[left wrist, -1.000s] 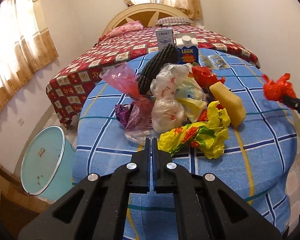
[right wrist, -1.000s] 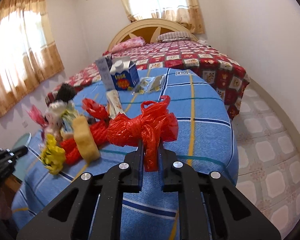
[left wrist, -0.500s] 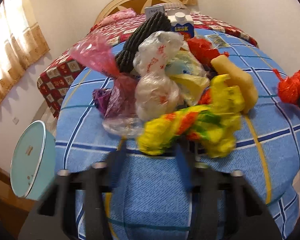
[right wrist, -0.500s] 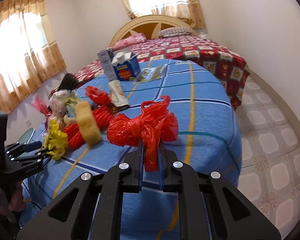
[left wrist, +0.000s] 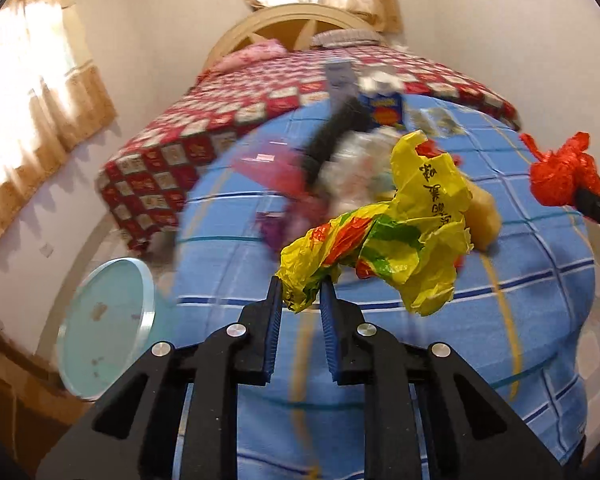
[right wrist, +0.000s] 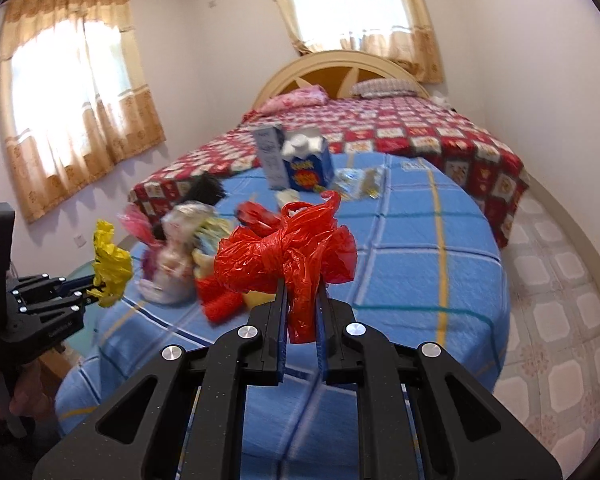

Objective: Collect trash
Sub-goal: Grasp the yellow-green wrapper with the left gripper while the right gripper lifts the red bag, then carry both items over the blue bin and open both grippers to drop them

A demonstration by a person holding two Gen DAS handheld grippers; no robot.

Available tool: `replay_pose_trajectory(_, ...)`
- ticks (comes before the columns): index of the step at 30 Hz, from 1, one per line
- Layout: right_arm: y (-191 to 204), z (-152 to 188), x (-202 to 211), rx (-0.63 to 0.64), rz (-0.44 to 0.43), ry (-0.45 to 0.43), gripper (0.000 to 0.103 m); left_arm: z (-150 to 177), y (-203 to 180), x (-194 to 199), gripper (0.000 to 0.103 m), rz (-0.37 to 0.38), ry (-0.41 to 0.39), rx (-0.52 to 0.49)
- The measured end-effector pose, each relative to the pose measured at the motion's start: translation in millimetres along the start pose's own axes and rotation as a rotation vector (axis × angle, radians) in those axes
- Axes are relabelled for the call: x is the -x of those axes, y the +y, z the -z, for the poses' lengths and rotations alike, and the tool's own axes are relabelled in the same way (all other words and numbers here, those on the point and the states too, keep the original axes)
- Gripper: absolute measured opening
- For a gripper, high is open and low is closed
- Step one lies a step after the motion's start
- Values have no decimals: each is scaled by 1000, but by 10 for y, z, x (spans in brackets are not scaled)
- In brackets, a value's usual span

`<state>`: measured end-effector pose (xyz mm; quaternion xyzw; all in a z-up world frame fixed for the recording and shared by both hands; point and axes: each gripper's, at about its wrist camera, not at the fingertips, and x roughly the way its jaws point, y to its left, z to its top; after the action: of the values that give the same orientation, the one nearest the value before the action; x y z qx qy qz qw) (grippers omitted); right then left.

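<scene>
Both bags are lifted off the counter: the left tongs are closing on the yellow bag, the right tongs are clamped on the red bag. Next, probably, carry them to the bin beside the counter and let go.

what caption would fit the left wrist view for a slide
Left gripper closing on a crumpled yellow bag lifted above the blue checked table, teal bin waiting below.

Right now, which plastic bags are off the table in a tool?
Two: the yellow printed bag in the left tool, whose jaws are closing on it, and the knotted red bag in the right tool.
</scene>
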<state>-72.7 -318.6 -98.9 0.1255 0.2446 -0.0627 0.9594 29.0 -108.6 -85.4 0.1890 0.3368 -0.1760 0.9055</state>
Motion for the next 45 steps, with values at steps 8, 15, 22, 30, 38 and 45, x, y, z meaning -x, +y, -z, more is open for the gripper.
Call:
replay_pose_trajectory(8,517,-182,-213,82,-80,-8,12,42,705,70,19,-148,11,68)
replay_pose_trajectory(15,1070,-299,-441,165,-153,-8,12,222,1214,-2,19,-248,63,129)
replay_pose_trajectory(22,1630,-352,-712,255,-230,13,12,365,1751,-66,19,-348,123,198)
replay_pose_trajectory(30,2190,-415,-1052,341,-286,54,12,524,2249,-181,19,-432,181,267)
replay_pose_trajectory(38,2641,-390,-1435,418,-311,100,12,624,2557,-235,19,-505,207,303)
replay_pose_trajectory(45,3010,-319,-1710,476,-335,135,12,689,2729,-330,20,-552,236,315)
